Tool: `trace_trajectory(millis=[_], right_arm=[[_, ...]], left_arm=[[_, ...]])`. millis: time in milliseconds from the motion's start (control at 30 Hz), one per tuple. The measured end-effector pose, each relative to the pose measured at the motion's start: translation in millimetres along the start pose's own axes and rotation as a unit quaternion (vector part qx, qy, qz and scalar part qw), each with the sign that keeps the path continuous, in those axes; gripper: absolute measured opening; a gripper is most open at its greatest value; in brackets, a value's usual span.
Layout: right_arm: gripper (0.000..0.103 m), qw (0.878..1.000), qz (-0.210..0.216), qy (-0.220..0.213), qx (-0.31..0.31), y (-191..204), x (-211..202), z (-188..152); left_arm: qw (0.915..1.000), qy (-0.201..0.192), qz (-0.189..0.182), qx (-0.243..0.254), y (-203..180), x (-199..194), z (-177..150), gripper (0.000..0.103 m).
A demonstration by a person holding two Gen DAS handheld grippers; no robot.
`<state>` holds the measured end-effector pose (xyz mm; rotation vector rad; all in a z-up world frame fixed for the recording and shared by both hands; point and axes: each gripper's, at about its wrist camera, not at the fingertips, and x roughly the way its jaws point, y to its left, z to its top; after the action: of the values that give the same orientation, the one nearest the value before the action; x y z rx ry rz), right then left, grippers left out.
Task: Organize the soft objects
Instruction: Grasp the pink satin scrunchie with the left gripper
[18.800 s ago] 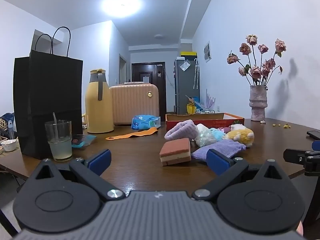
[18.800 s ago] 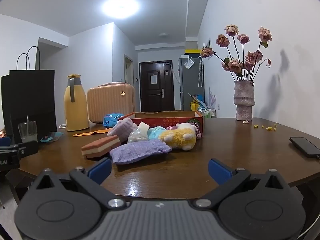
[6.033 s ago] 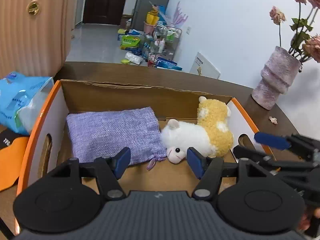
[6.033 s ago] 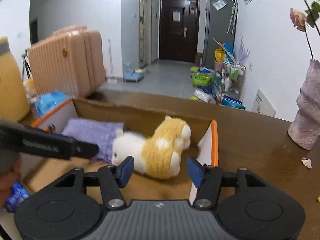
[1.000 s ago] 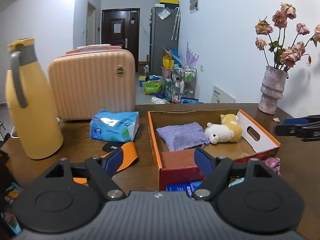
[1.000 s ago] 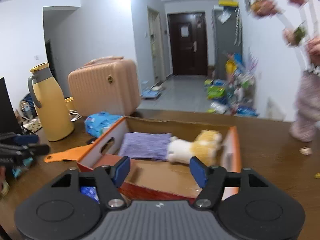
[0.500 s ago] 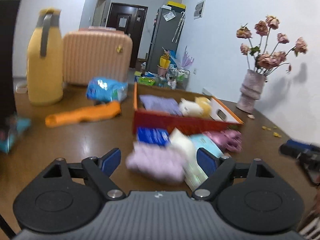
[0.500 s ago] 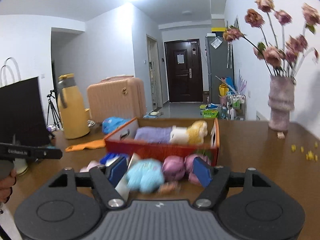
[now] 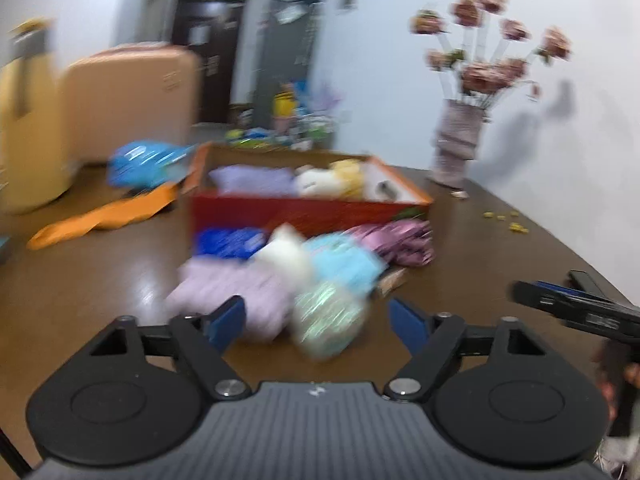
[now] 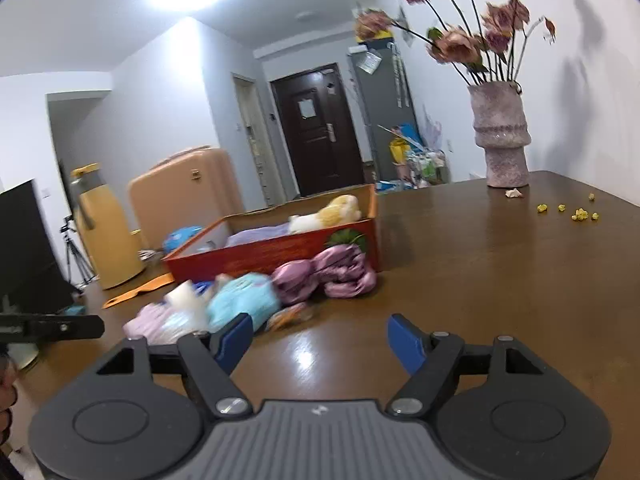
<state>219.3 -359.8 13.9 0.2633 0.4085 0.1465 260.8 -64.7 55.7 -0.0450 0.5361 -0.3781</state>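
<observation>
My left claw stands open with nothing gripped; its jaws have just been closing, and the shiny pale-green bundle sits between the blue pads without either pressing on it. My right claw is open too, over bare table, holding nothing.

The red cardboard box holds a purple cloth pouch at its left and a white-and-yellow plush toy lying beside it. The rest of the soft things lie in a heap on the table just in front of the box: a lilac knit piece, a light blue plush, a white piece, a blue packet and a crumpled pink-purple fabric touching the box's front wall.

The left view is smeared, so I cannot make out the heap's finer shapes. Print on the blue tissue pack and on the box front is unreadable. The vase of dried roses stands well apart.
</observation>
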Motion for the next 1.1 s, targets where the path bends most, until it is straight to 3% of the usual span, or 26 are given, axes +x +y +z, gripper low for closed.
trace_trajectory(millis=[33,167,233,333,367,400,433,467,600,833,900,967,1100], right_arm=[[0.072,1.000,-0.002,0.002,0.005,-6,13,8],[0.063,0.999,0.002,0.016,0.033,-28,80,41],[0.059,0.999,-0.008,0.029,0.036,-34,115,50],[0.044,0.996,-0.020,0.069,0.049,-44,161,51],[0.039,0.996,-0.020,0.075,0.050,-46,170,49],[0.037,0.995,-0.017,0.078,0.056,-47,175,47],[0.029,0.995,-0.010,0.081,0.059,-48,178,44],[0.021,0.994,-0.001,0.089,0.061,-49,181,42],[0.013,0.991,0.013,0.103,0.083,-56,185,38],[0.008,0.993,0.014,0.091,0.080,-56,181,40],[0.008,0.995,0.010,0.069,0.067,-53,172,41],[0.007,1.000,0.004,0.020,0.020,-40,158,42],[0.007,0.999,0.020,-0.046,-0.012,-19,121,48]], left_arm=[[0.9999,0.003,-0.005,0.011,-8,15,10,0.065],[0.9973,0.017,-0.040,0.058,-43,81,46,0.062],[0.9954,0.043,-0.019,0.083,-58,122,58,0.062],[0.9916,0.076,-0.020,0.103,-69,167,62,0.062],[0.9904,0.088,-0.016,0.106,-70,180,61,0.059],[0.9895,0.096,-0.013,0.107,-69,189,59,0.047],[0.9891,0.103,-0.016,0.104,-67,195,58,0.034],[0.9888,0.109,-0.027,0.099,-64,200,56,0.031],[0.9883,0.093,-0.043,0.113,-64,197,50,0.022],[0.9889,0.083,-0.043,0.116,-71,191,54,0.017],[0.9888,0.067,-0.048,0.124,-75,182,58,0.017],[0.9897,0.051,-0.050,0.124,-78,168,64,0.017],[0.9918,0.007,-0.055,0.115,-75,119,77,0.016]])
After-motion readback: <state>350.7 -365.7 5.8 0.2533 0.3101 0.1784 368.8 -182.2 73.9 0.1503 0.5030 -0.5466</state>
